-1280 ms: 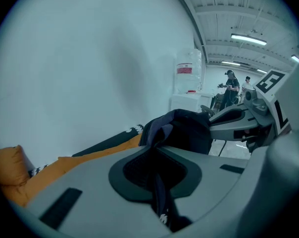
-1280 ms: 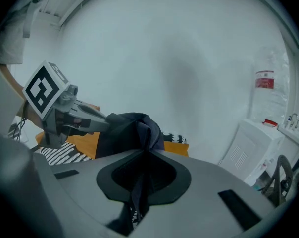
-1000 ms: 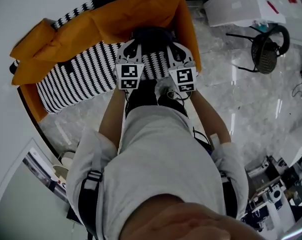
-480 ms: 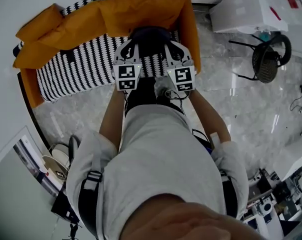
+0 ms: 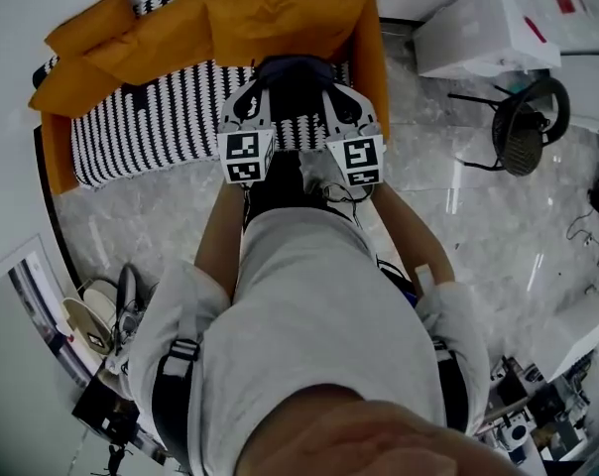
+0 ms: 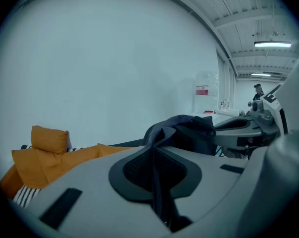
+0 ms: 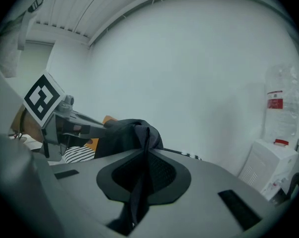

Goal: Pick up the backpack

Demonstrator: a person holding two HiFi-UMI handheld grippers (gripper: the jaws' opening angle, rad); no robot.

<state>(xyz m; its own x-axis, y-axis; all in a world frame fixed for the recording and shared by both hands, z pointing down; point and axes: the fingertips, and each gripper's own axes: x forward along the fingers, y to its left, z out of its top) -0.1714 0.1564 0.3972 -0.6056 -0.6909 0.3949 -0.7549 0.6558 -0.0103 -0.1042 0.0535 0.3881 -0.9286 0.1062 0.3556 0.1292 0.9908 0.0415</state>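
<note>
Dark backpack (image 5: 292, 75) fabric is pinched tight between the fingers of both the left gripper (image 6: 155, 155) and the right gripper (image 7: 142, 170). It hangs between them over the striped sofa (image 5: 151, 127), so the pick-up looks nearly complete.

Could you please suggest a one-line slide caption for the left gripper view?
Left gripper, jaws shut on a fold of the dark backpack, orange cushion behind.
</note>
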